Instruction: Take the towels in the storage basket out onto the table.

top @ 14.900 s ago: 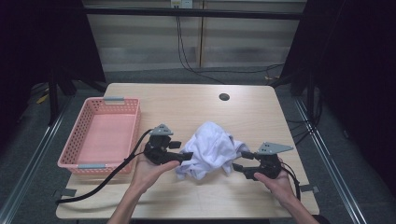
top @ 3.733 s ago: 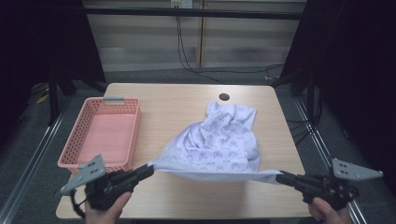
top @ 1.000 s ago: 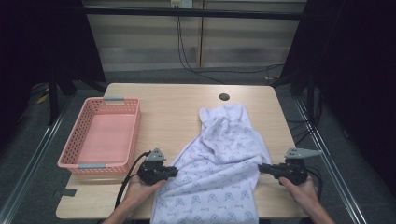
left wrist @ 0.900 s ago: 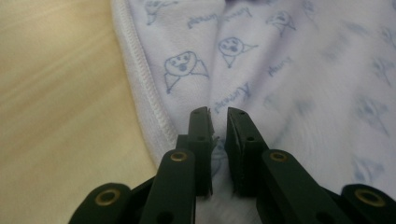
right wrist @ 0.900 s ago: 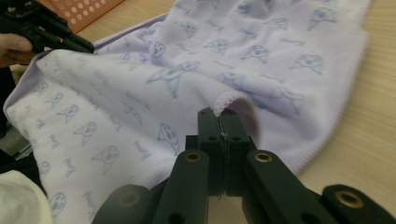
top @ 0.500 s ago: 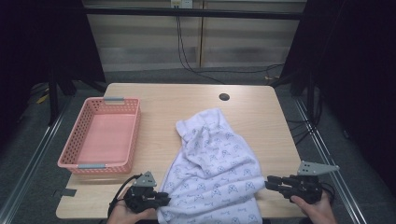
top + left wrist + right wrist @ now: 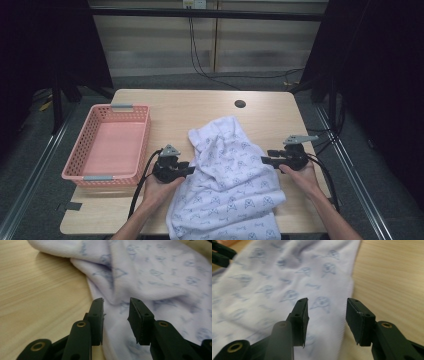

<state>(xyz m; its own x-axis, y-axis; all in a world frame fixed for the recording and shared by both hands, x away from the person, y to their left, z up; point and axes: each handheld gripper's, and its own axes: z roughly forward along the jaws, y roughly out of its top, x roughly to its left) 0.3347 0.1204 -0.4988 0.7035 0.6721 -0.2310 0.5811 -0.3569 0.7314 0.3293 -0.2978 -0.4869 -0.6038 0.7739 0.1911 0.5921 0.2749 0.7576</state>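
Observation:
A white cloth with a small blue print [image 7: 230, 175] lies rumpled across the front middle of the wooden table [image 7: 210, 107], its near end hanging over the front edge. My left gripper [image 7: 187, 169] sits at the cloth's left edge, open, with the cloth [image 7: 150, 277] just past its jaws and nothing between them. At the cloth's right edge my right gripper [image 7: 265, 160] is open too, its jaws astride the hemmed border of the cloth [image 7: 287, 280] without holding it.
A pink plastic basket [image 7: 107, 142] stands empty at the table's left. A dark round hole [image 7: 240, 104] marks the tabletop at the back right. Bare wood shows behind the cloth and to its right.
Both grippers have let go of the cloth and moved forward from the front edge to its sides. The cloth has settled onto the table, bunched nearer the front.

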